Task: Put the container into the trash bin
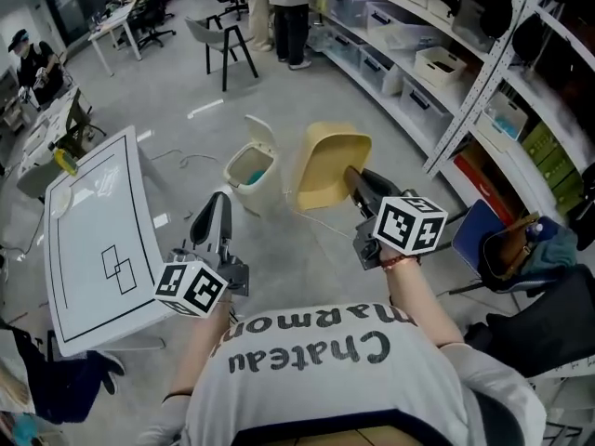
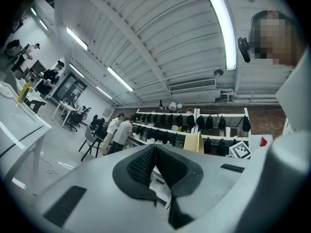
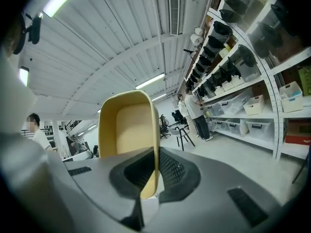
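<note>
The right gripper [image 1: 358, 182] has its fingers clamped on the yellow container [image 1: 327, 163], held above the floor near the trash bin [image 1: 251, 177]. The left gripper [image 1: 218, 210] has its fingers closed together, empty.

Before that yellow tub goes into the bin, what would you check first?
1. Right claw clamped on the container rim: ok.
2. Trash bin lid open: ok.
3. Container lined up over the bin's opening: not ok, it hangs to one side.
4. Left claw shut, empty, clear of the path: ok.
5. Enough room inside the bin: cannot tell.
</note>
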Action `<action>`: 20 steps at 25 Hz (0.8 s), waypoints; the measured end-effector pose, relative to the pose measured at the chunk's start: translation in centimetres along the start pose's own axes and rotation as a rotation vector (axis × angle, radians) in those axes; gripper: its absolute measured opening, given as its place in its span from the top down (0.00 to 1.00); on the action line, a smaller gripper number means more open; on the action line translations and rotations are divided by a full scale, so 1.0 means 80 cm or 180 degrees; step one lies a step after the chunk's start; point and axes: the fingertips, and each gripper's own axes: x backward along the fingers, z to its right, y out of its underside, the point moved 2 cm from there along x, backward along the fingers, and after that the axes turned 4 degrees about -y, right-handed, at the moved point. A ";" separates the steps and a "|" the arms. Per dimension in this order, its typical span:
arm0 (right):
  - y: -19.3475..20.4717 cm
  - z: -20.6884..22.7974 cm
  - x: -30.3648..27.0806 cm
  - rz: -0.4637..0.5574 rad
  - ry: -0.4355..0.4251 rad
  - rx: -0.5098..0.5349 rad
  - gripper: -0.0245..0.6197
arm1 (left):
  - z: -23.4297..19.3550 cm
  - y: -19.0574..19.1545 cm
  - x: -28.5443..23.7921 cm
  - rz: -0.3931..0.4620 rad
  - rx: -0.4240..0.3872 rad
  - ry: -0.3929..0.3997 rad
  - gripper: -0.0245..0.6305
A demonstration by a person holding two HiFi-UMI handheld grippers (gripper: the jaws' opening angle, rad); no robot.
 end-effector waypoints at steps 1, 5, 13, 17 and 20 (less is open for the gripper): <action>-0.008 0.011 -0.002 0.0017 -0.0015 0.0010 0.91 | 0.003 0.004 -0.010 0.0010 -0.0001 -0.0010 0.93; -0.025 0.049 -0.010 0.0074 -0.0035 -0.0032 0.91 | 0.012 0.022 -0.040 0.0004 -0.0009 -0.0046 0.93; -0.023 0.090 -0.035 -0.0094 -0.0098 -0.0049 0.91 | 0.003 0.035 -0.084 0.0050 0.0022 -0.0146 0.93; -0.015 0.103 -0.052 -0.0183 -0.0136 -0.0109 0.91 | 0.000 0.047 -0.089 -0.0078 -0.0056 -0.0217 0.93; -0.004 0.103 -0.070 -0.0272 -0.0187 -0.0148 0.91 | -0.013 0.052 -0.089 -0.0134 -0.0045 -0.0284 0.93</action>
